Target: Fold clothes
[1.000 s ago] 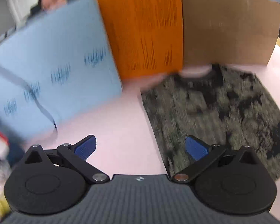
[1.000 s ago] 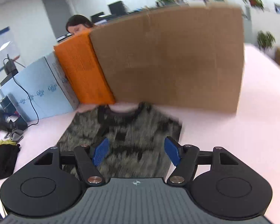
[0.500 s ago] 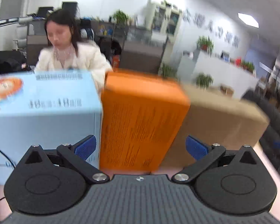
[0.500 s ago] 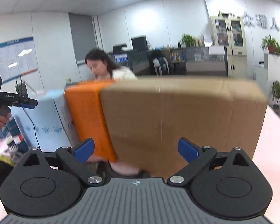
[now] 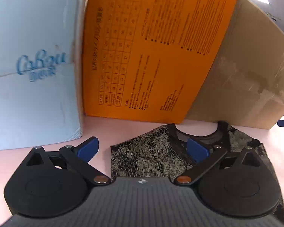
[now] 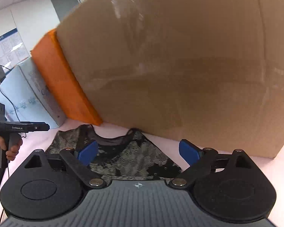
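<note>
A dark top (image 5: pixel 151 157) with a grey-green lace print and a black neckline lies flat on the pink table (image 5: pixel 100 128), its collar toward the boxes. My left gripper (image 5: pixel 143 149) hovers open over its left shoulder corner, blue pads wide apart and pressing nothing. My right gripper (image 6: pixel 138 154) stands over the right shoulder of the top (image 6: pixel 155 162). Its jaws are wide and closing a little, with cloth below them but not pinched. In the right wrist view the left gripper (image 6: pixel 46 127) shows side-on, held by a hand (image 6: pixel 11 147).
Three boxes stand in a row just behind the collar: a light blue box (image 5: pixel 32 75), an orange box (image 5: pixel 151 53) and a large brown cardboard box (image 6: pixel 179 66). A black cable (image 6: pixel 7 90) runs down the blue box. Bare pink table lies at the right (image 6: pixel 265 162).
Both views have dropped from the box tops and the room down to the top's collar, closer to the boxes. The right jaws stand wider than a second ago.
</note>
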`<state>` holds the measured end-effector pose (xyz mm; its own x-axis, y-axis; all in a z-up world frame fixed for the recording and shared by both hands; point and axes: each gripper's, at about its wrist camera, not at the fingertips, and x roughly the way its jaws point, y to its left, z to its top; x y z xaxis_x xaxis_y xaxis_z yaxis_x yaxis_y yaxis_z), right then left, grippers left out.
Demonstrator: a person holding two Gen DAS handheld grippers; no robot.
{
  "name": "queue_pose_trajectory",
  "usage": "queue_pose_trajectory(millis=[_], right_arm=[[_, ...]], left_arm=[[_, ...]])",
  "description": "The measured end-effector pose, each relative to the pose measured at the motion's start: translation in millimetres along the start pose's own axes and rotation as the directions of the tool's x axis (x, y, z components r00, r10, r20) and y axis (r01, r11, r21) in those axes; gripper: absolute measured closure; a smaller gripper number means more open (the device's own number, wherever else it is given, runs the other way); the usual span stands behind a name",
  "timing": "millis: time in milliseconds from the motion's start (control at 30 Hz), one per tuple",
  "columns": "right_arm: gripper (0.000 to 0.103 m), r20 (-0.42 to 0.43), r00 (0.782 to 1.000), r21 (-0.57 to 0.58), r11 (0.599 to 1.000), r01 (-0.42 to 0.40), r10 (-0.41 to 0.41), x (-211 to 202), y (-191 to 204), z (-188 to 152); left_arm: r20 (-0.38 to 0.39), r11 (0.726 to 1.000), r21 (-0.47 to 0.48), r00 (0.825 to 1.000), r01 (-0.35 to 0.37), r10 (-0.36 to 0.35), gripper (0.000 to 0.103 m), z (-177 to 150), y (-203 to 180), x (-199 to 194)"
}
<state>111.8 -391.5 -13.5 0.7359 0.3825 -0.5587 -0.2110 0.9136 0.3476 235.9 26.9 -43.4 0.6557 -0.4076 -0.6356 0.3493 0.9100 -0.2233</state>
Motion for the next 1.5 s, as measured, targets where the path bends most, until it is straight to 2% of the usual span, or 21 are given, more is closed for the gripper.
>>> queue_pose_trajectory(millis=[67, 133, 300, 400, 500, 667, 800, 900, 1033, 1233, 1300, 1333, 1367, 1400, 1433, 1467, 1500], right_arm=[[0.029, -0.033, 0.999, -0.007, 1.0, -0.002, 0.002, 15.7, -8.0, -4.3], [0.034, -0.081, 0.997, -0.036, 0.999, -0.007, 0.004, 34.4, -11.0, -5.1], [0.036, -0.145, 0.989, -0.146, 0.989, -0.027, 0.006, 64.5, -10.4, -7.6], [0.038, -0.169, 0.985, -0.189, 0.98, -0.055, 0.023, 74.2, -10.5, -5.1], [0.038, -0.203, 0.978, -0.223, 0.971, -0.085, 0.039, 79.1, -11.4, -3.6], [0.038, -0.238, 0.969, -0.204, 0.973, -0.113, 0.062, 64.1, -23.7, -4.4], [0.038, -0.271, 0.961, -0.157, 0.983, -0.094, 0.049, 54.7, -38.8, -11.5], [0.037, -0.268, 0.961, -0.104, 0.99, -0.094, 0.063, 49.2, -50.0, -16.1], [0.038, -0.246, 0.967, -0.103, 0.99, -0.095, 0.067, 58.2, -48.2, -14.3], [0.037, -0.211, 0.974, -0.185, 0.974, -0.127, 0.087, 95.1, -22.9, -8.4], [0.043, -0.207, 0.974, -0.234, 0.963, -0.136, 0.087, 105.4, -11.9, -8.6], [0.067, -0.206, 0.975, -0.267, 0.954, -0.135, 0.08, 107.8, -6.9, -9.2], [0.098, -0.212, 0.975, -0.292, 0.947, -0.134, 0.072, 109.0, -2.9, -8.7], [0.1, -0.218, 0.974, -0.317, 0.939, -0.133, 0.064, 110.3, 1.1, -8.2], [0.1, -0.223, 0.973, -0.337, 0.932, -0.132, 0.057, 111.2, 4.3, -7.6], [0.101, -0.221, 0.974, -0.338, 0.932, -0.13, 0.055, 110.2, 4.3, -6.5], [0.101, -0.22, 0.974, -0.34, 0.932, -0.128, 0.053, 108.3, 4.2, -6.3]], left_arm=[[0.007, 1.0, 0.01, 1.0, 0.02, -0.02, 0.005, 0.2, -6.1, 15.7], [-0.001, 0.999, 0.006, 0.999, 0.039, -0.039, 0.006, 1.3, -12.4, 31.2], [-0.037, 0.996, -0.03, 0.996, 0.083, -0.084, 0.007, 3.3, -21.2, 61.3], [-0.053, 0.996, -0.005, 0.995, 0.089, -0.089, 0.007, 7.6, -24.9, 68.0], [-0.059, 0.995, 0.062, 0.995, 0.08, -0.076, 0.007, 13.4, -24.2, 66.2], [-0.066, 0.992, 0.091, 0.994, 0.088, -0.082, 0.007, 12.9, -5.4, 52.0], [-0.12, 0.995, 0.069, 0.99, 0.077, -0.068, 0.007, 5.5, 15.6, 51.1], [-0.129, 0.996, 0.041, 0.989, 0.082, -0.077, 0.007, -0.8, 26.6, 53.7], [-0.125, 0.991, 0.067, 0.986, 0.117, -0.108, 0.008, 2.9, 19.7, 60.6], [-0.136, 0.971, 0.167, 0.979, 0.171, -0.149, 0.008, 6.3, -8.9, 79.3], [-0.139, 0.962, 0.205, 0.978, 0.181, -0.155, 0.01, 6.8, -16.1, 83.7], [-0.134, 0.955, 0.234, 0.979, 0.183, -0.155, 0.028, 6.5, -18.4, 83.8], [-0.127, 0.947, 0.263, 0.979, 0.185, -0.156, 0.044, 6.3, -20.6, 83.5], [-0.123, 0.944, 0.279, 0.982, 0.175, -0.146, 0.071, 7.2, -20.5, 83.2], [-0.119, 0.942, 0.292, 0.984, 0.163, -0.134, 0.09, 8.4, -20.1, 82.8], [-0.122, 0.946, 0.272, 0.981, 0.176, -0.148, 0.098, 10.0, -16.5, 81.9], [-0.126, 0.95, 0.246, 0.978, 0.194, -0.167, 0.101, 11.8, -12.4, 80.9]])
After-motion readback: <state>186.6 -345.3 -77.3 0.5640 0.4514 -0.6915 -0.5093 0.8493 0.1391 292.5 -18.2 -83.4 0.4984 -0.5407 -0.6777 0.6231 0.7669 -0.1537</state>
